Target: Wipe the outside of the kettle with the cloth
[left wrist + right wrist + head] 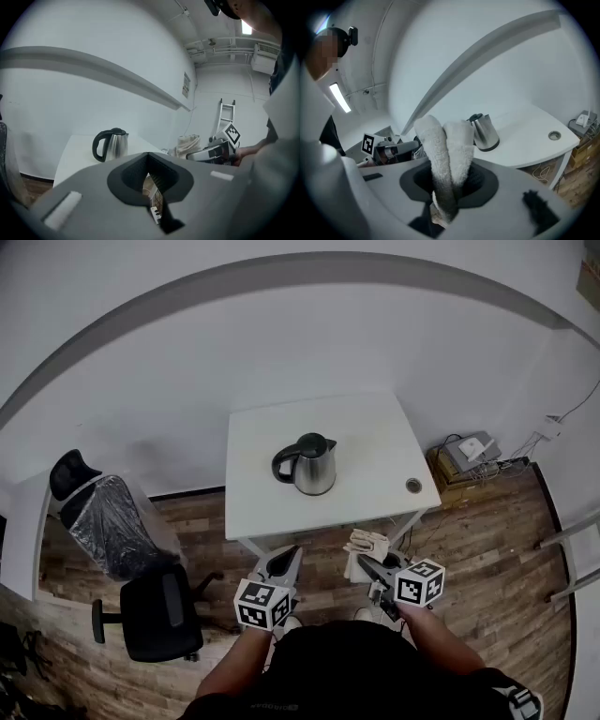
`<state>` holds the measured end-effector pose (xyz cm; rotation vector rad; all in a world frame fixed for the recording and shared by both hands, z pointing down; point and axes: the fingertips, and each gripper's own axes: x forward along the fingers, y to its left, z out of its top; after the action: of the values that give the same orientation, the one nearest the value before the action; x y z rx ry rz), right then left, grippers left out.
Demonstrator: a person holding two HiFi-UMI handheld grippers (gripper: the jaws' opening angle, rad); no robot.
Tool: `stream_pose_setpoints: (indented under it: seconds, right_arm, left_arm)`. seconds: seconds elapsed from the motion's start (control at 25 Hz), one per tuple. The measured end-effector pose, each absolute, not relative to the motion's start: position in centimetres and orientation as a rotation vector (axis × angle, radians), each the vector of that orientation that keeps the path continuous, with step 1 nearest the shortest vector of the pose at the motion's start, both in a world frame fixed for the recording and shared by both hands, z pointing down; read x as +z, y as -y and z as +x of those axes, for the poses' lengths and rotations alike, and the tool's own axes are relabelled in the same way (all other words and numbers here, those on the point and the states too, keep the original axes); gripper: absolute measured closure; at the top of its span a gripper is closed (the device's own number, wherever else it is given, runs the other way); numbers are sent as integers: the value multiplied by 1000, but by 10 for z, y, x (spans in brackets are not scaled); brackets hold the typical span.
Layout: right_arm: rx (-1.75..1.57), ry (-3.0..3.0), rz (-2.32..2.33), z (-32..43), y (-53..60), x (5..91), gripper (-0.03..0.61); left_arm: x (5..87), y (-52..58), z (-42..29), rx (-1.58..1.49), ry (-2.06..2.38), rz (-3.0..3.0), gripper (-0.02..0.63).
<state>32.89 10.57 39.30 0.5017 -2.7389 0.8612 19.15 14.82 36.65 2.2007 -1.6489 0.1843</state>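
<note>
One kettle stood mid-table, handle toward 9 o'clock, at 12 o'clock from the two grippers and well apart from both. The right gripper pinched the single folded cloth. The left gripper had its jaws together on nothing. Two chairs sat at 8 o'clock.

A white rectangular surface stands against a plain white wall crossed by a grey horizontal band. The floor is brown wood plank. Left of the surface are a black office chair and a plastic-wrapped chair. To the right is a cardboard box with cables. A ceiling strip light is lit.
</note>
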Motion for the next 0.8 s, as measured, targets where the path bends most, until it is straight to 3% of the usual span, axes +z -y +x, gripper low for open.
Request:
stream_pose_setpoints:
  seconds: [0.8]
  right_arm:
    - [792,2732,379,375,-97,399,480]
  left_arm:
    - [382,-158,240,193,1734,2089,607]
